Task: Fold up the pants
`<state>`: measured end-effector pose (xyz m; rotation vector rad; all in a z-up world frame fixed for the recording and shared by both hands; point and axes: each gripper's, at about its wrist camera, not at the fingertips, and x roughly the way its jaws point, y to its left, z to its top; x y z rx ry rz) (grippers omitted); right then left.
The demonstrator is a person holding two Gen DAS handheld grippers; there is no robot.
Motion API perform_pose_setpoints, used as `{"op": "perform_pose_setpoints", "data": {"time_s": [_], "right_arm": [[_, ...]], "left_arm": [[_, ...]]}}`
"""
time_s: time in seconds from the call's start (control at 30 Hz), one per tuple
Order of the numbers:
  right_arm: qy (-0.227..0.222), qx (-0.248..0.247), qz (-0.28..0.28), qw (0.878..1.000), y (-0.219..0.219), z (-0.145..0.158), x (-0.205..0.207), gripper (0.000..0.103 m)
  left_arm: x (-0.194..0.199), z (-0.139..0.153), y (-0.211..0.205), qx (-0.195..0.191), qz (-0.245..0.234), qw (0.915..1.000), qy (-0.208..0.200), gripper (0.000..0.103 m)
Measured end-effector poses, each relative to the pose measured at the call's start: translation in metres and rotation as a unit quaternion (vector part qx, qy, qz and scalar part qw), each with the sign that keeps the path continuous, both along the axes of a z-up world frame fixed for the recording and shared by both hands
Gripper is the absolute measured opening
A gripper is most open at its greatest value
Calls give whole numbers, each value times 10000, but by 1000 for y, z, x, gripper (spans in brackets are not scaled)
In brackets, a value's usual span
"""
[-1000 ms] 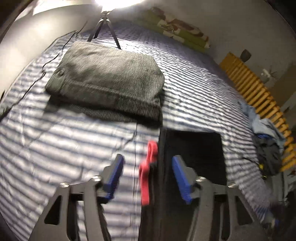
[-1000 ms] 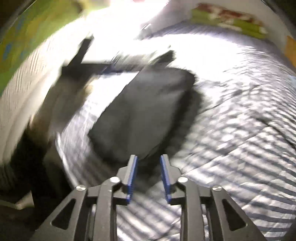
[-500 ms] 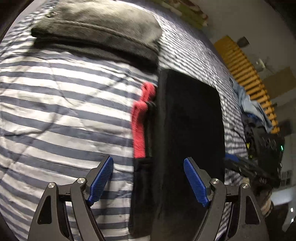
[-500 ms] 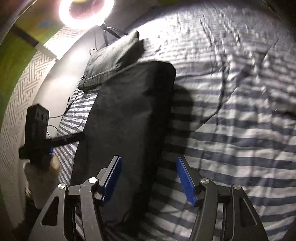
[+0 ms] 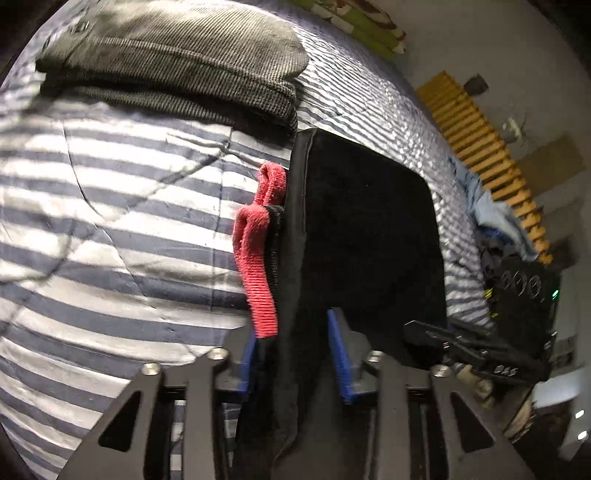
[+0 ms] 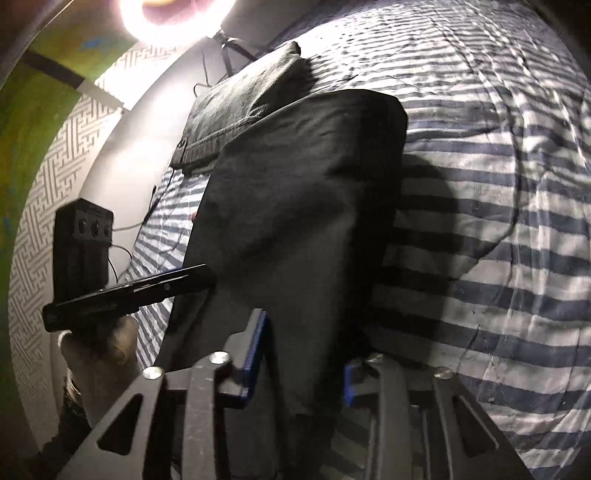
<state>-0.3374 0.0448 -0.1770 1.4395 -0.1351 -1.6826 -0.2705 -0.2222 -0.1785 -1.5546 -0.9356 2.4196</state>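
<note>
- Black pants [image 5: 362,229] lie folded into a long panel on the striped bedspread [image 5: 110,229], their near end gathered up between both grippers.
- Left gripper [image 5: 293,354] has its blue jaws clenched on the near left edge of the pants, with the fabric bunched between the pads and hanging down past them.
- Red drawstring [image 5: 256,266] runs along the left edge of the black cloth, its lower end reaching down to the left jaw.
- Right gripper [image 6: 303,358] grips the near right portion of the same pants [image 6: 295,206]; dark cloth fills the gap between its blue pads.
- Seen from the right wrist, the person's gloved hand [image 6: 99,343] holds the left tool, which touches the left side of the pants.
- Farther off, the pants' far edge is squared and rests flat on the bed.
- Just beyond that edge lies a folded grey corduroy garment [image 5: 177,62], its near corner close beside the black pants.
- At the far end, a ring light [image 6: 173,14] glares above the bed, and a yellow slatted frame [image 5: 480,125] stands to the right.
</note>
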Motion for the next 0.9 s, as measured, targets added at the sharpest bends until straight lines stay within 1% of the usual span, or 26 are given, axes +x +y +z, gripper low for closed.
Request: {"op": "perform_pose_setpoints", "data": {"time_s": [0.03, 0.07, 0.13, 0.17, 0.23, 0.27, 0.37, 0.43, 0.57, 0.7, 0.83, 0.9], "right_arm": [[-2, -13, -21, 10000, 0, 1, 0, 23], [17, -21, -58, 10000, 1, 2, 2, 21], [79, 9, -97, 9999, 1, 6, 4, 18], [120, 22, -115, 9999, 1, 9, 5, 16], [232, 37, -127, 9996, 0, 16, 8, 13], [297, 14, -119, 9995, 1, 22, 10, 11], [498, -29, -59, 9987, 0, 41, 17, 9], [719, -5, 31, 9974, -4, 57, 22, 8], [888, -155, 98, 9959, -11, 84, 24, 8], [1192, -337, 180, 9921, -34, 117, 18, 8], [1536, -450, 262, 9868, -58, 147, 8, 8], [1668, -516, 286, 9842, -73, 160, -3, 8]], "left_arm": [[0, 0, 1, -54, 37, 10000, 7, 29], [0, 2, 4, -194, 31, 9998, 26, 29], [1, 8, 11, -469, 4, 9989, 89, 23], [2, 10, 13, -495, 18, 9987, 110, 21], [5, 16, 10, -399, 81, 9991, 151, 17], [7, 19, 8, -354, 97, 9991, 193, 16], [15, 34, 7, -416, 85, 9985, 333, 16], [21, 47, 3, -431, 132, 9979, 471, 16], [33, 80, -20, -319, 378, 9953, 831, 15], [39, 119, -45, -601, 613, 9888, 1220, 15], [24, 150, -64, -731, 821, 9835, 1436, 15], [14, 167, -79, -877, 901, 9803, 1521, 15]]}}
